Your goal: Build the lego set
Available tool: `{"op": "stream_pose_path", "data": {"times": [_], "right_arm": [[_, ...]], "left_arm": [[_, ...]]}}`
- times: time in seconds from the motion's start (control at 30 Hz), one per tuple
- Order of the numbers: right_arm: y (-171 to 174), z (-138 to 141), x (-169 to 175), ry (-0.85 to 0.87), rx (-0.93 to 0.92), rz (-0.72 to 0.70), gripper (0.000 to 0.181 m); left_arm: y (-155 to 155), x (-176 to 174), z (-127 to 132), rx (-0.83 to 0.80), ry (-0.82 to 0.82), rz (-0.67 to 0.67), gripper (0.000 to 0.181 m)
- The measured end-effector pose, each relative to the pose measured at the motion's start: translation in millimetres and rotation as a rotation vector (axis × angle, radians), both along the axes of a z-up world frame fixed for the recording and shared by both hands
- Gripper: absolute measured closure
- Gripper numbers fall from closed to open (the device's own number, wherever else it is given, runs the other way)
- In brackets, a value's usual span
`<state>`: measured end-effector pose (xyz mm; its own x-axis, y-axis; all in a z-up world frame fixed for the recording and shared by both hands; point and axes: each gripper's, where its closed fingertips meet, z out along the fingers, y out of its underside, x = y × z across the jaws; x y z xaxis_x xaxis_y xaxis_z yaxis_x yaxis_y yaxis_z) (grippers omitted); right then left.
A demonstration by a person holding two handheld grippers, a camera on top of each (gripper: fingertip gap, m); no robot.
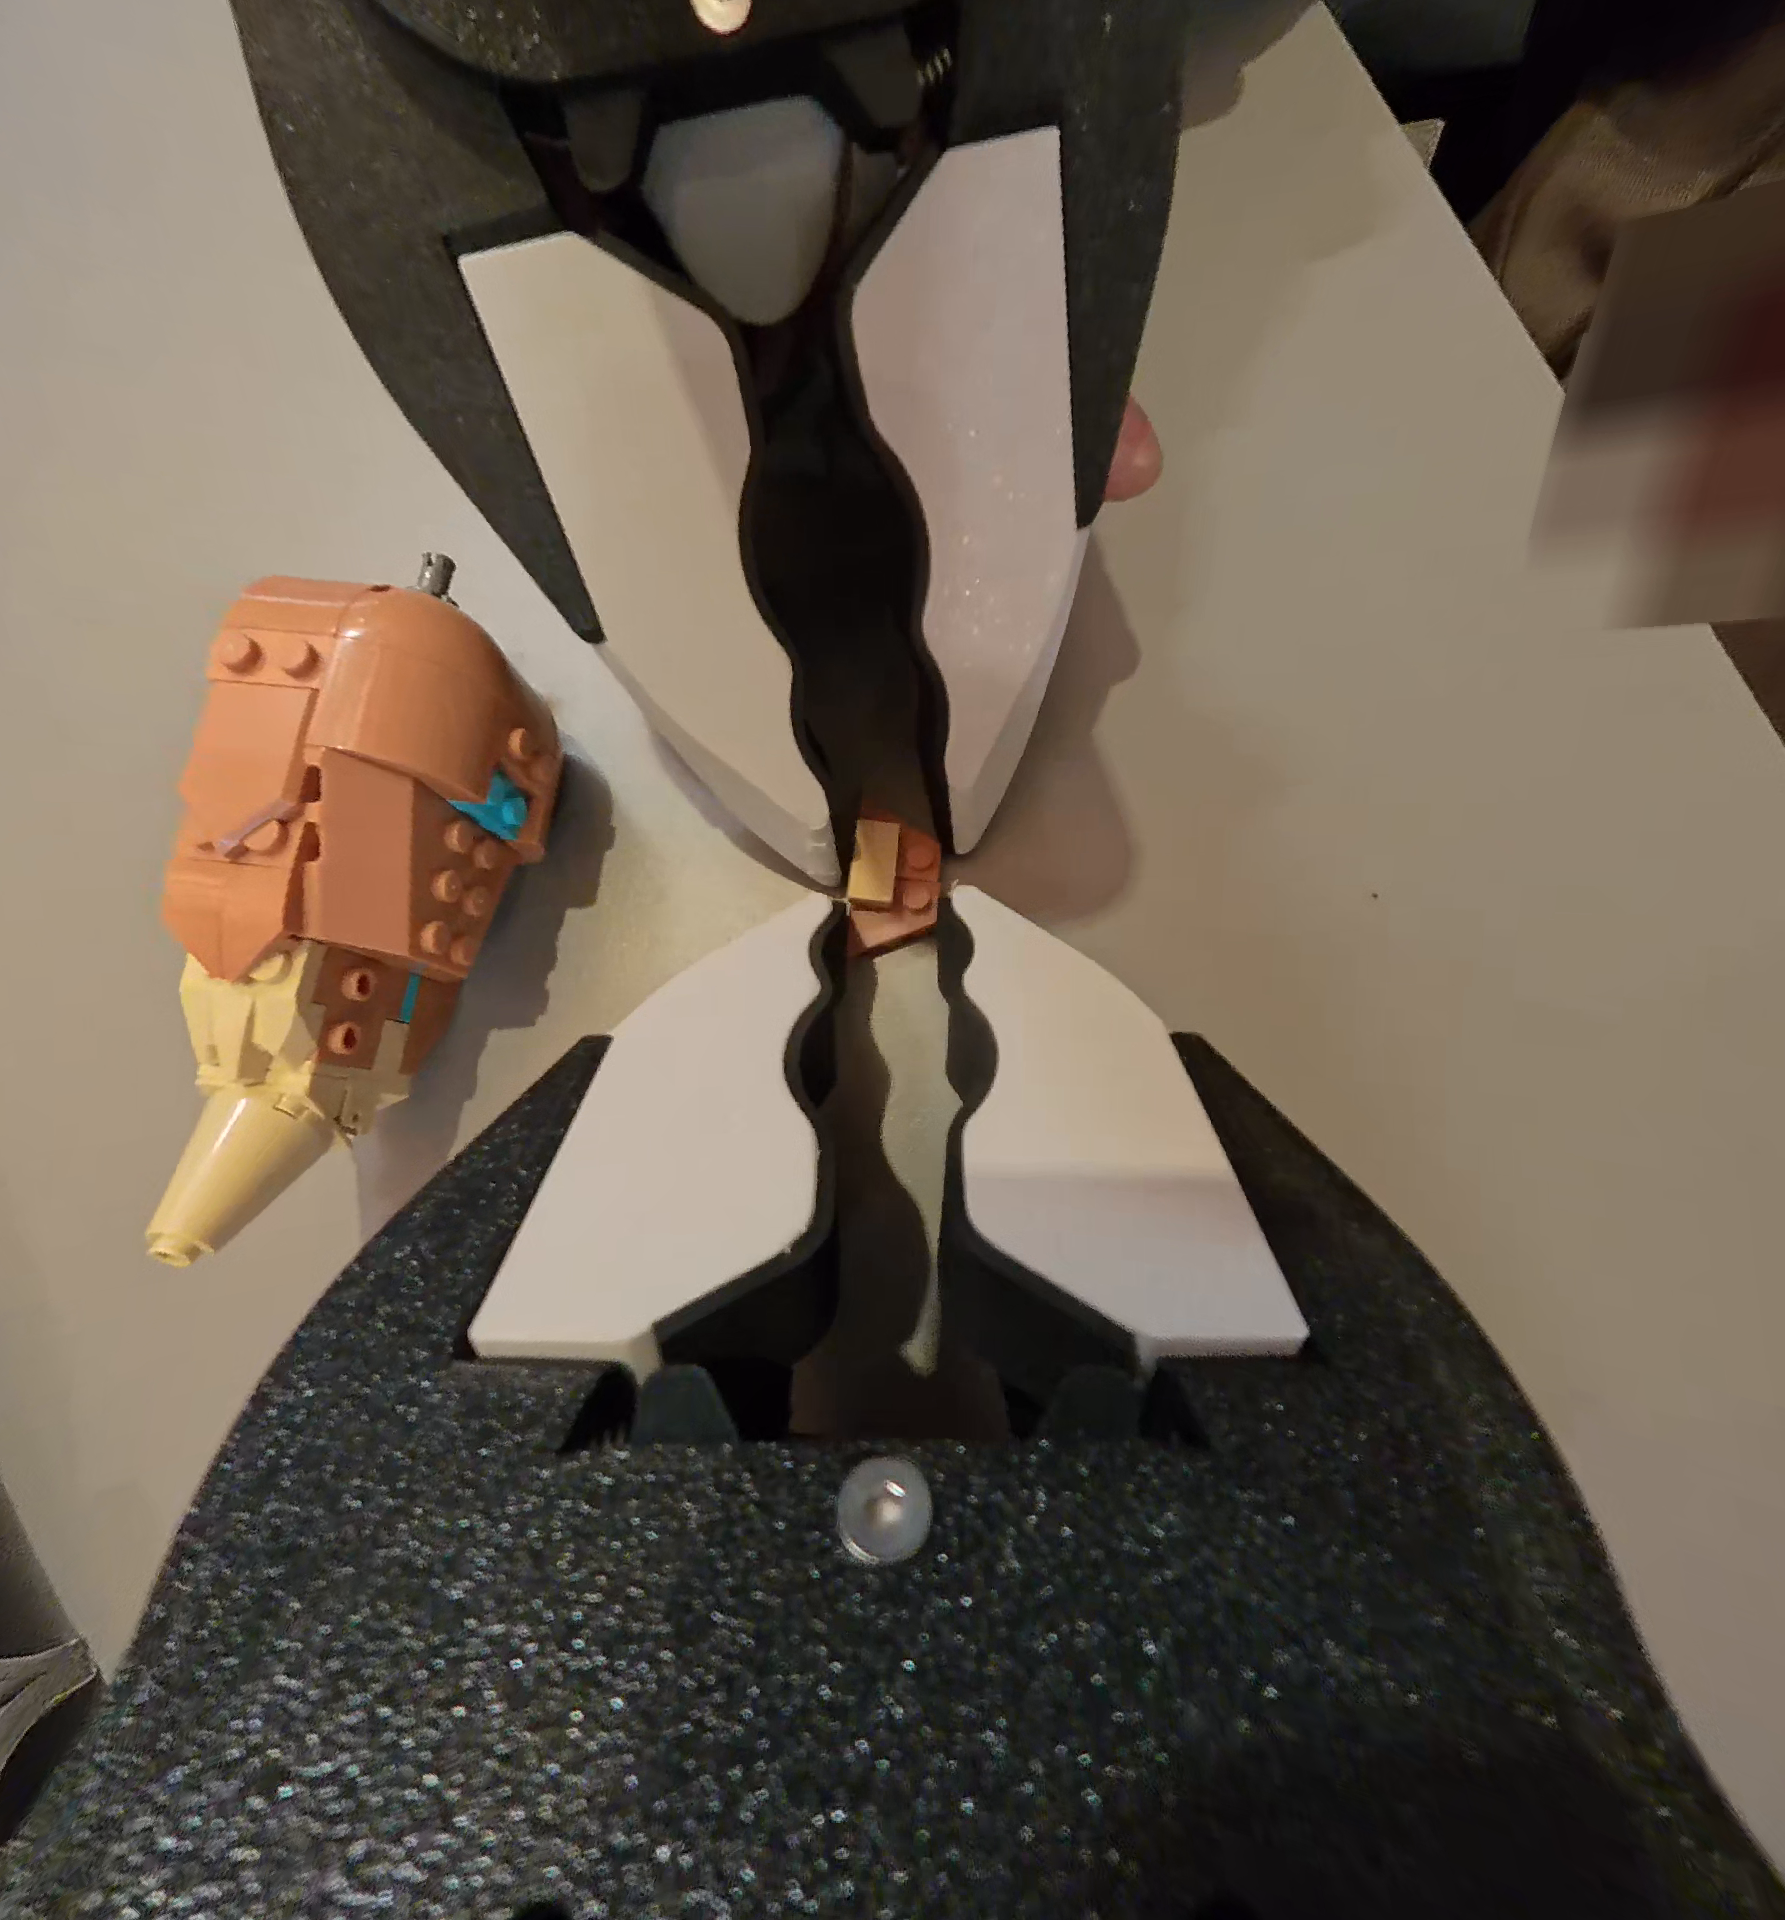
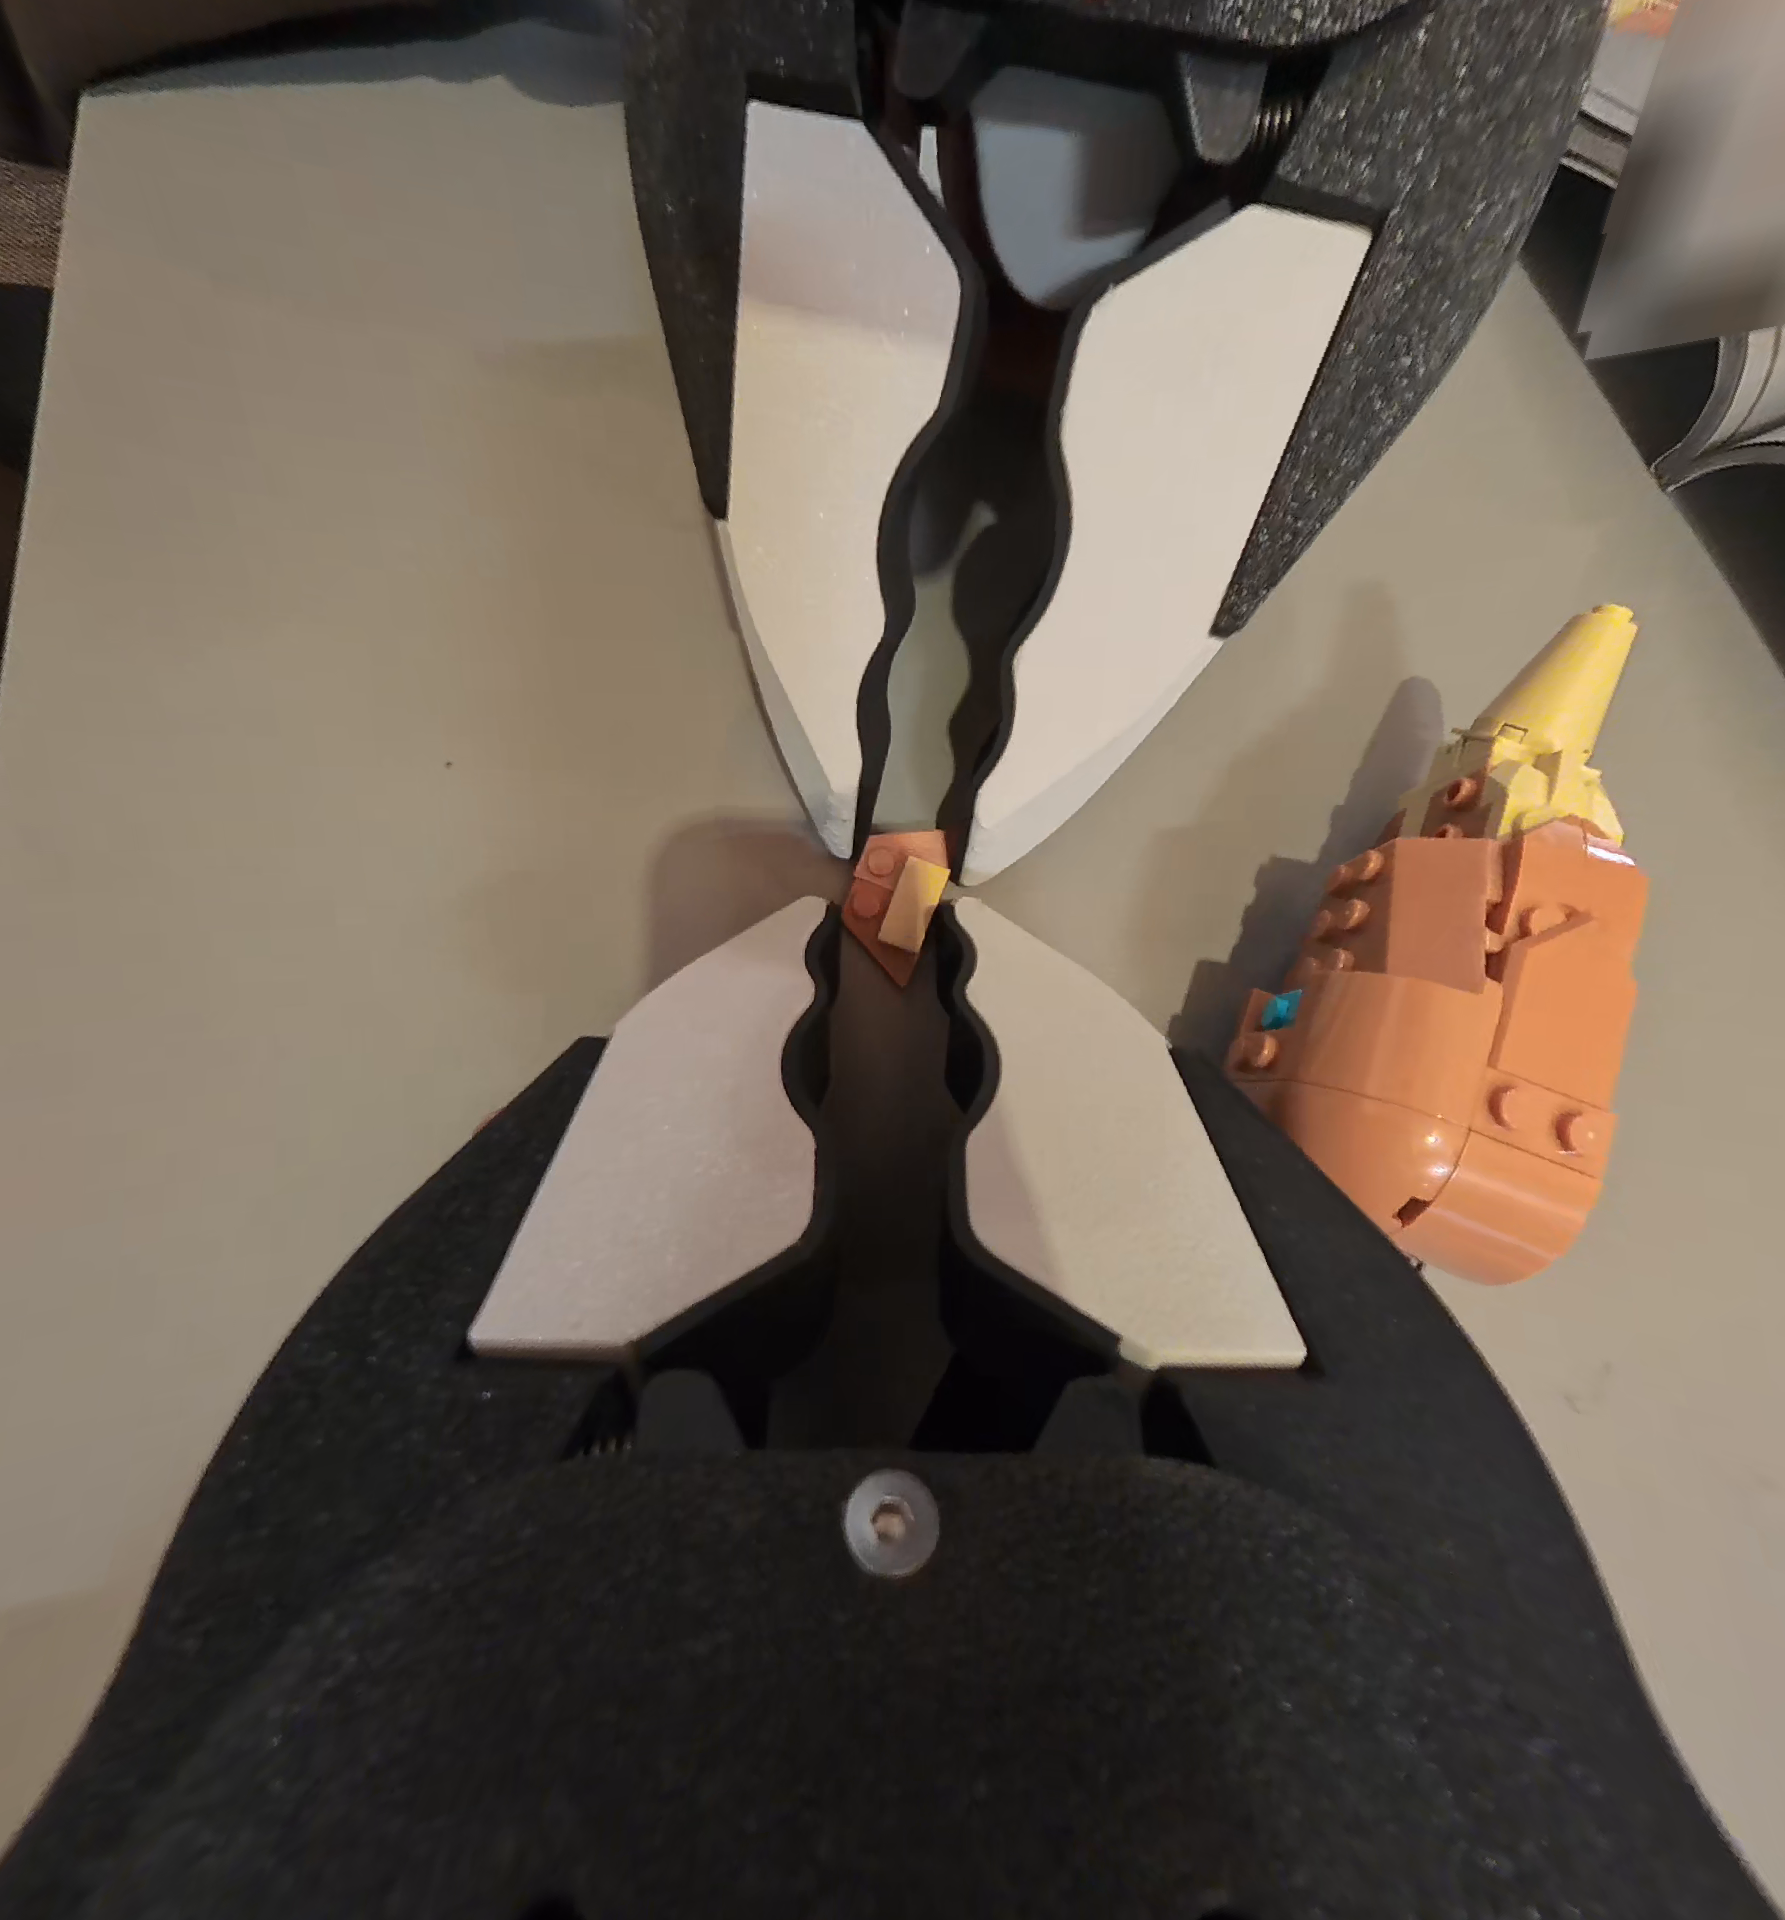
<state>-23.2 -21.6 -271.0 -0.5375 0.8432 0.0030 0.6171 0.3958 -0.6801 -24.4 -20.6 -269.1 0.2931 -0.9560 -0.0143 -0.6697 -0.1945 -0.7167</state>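
My left gripper [image 1: 893,912] and my right gripper [image 1: 893,854] meet tip to tip above the white table [image 1: 1387,935]. Both are shut on one small brown lego plate with a tan tile [image 1: 893,881] on top of it. In the right wrist view the same small piece [image 2: 893,896] sits between my right gripper [image 2: 893,906] at the bottom and the left gripper [image 2: 909,852] at the top. A larger orange-brown lego model with a tan cone tip [image 1: 348,862] lies on its side on the table, apart from both grippers. It also shows in the right wrist view [image 2: 1439,1039].
A person's fingertip [image 1: 1137,457] shows behind the right gripper. An open booklet [image 2: 1750,436] lies off the table's far right corner. The table edge [image 1: 1594,582] runs diagonally on the right of the left wrist view. The tips of both grippers are at nearly the same place.
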Motion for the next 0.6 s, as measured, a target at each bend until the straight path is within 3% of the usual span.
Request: {"op": "stream_pose_path", "data": {"times": [0.03, 0.3, 0.6], "right_arm": [[0.0, 0.0, -0.1, -0.001, -0.001, -0.002, 0.163], [-0.6, 0.2, -1.1, -0.010, -0.013, -0.020, 0.162], [-0.8, 0.1, 1.0, -0.011, 0.012, -0.039, 0.157]], "left_arm": [[0.3, 0.1, 0.8, 0.005, -0.005, 0.001, 0.165], [1.1, 0.3, 3.3, 0.032, -0.017, 0.006, 0.164], [1.1, -8.1, 5.1, 0.033, 0.009, 0.106, 0.149]]}}
